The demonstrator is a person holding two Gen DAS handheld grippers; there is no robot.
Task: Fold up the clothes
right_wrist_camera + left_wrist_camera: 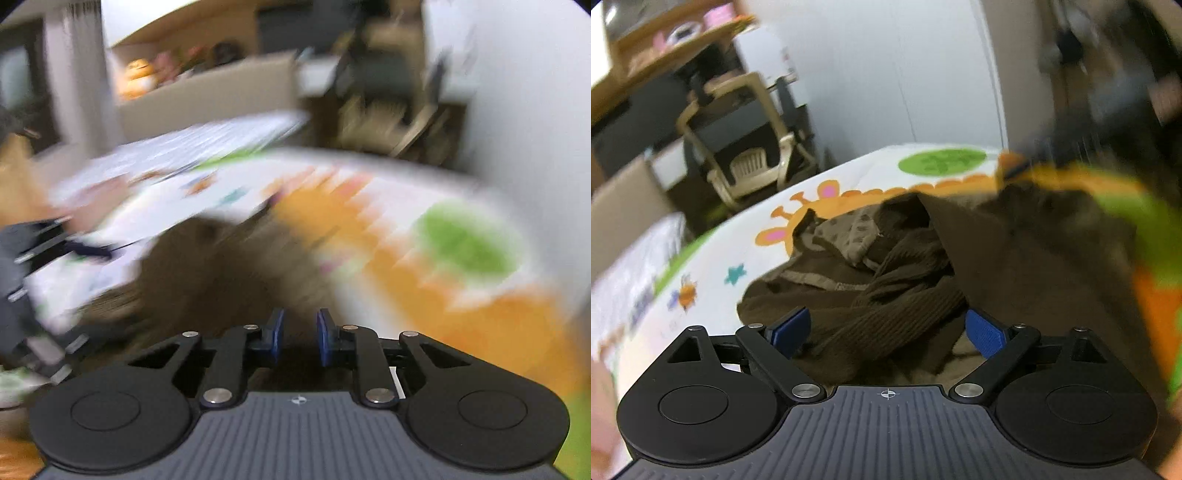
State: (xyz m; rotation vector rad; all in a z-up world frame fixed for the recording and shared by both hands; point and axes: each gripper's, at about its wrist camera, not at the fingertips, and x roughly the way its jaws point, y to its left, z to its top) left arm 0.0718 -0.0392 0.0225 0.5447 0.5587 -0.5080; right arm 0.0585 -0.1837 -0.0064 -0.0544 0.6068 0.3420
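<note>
Across your right view, blur hides detail: right tool (pixel 300 338) nearly together over brown garment (pixel 221 280). Left tool (pixel 888 332) apart above the crumpled garment on the printed bedsheet (pixel 746 236).

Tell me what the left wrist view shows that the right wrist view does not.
Only the left wrist view: the left gripper, open over a crumpled brown sweater, its ribbed knit and spotted lining sharp; a beige plastic chair behind the bed.

Only the right wrist view: the right gripper, jaws close together with a narrow gap; whether they pinch cloth cannot be told. The picture is heavily blurred.

Both: the brown sweater on a white bedsheet printed in orange and green.
</note>
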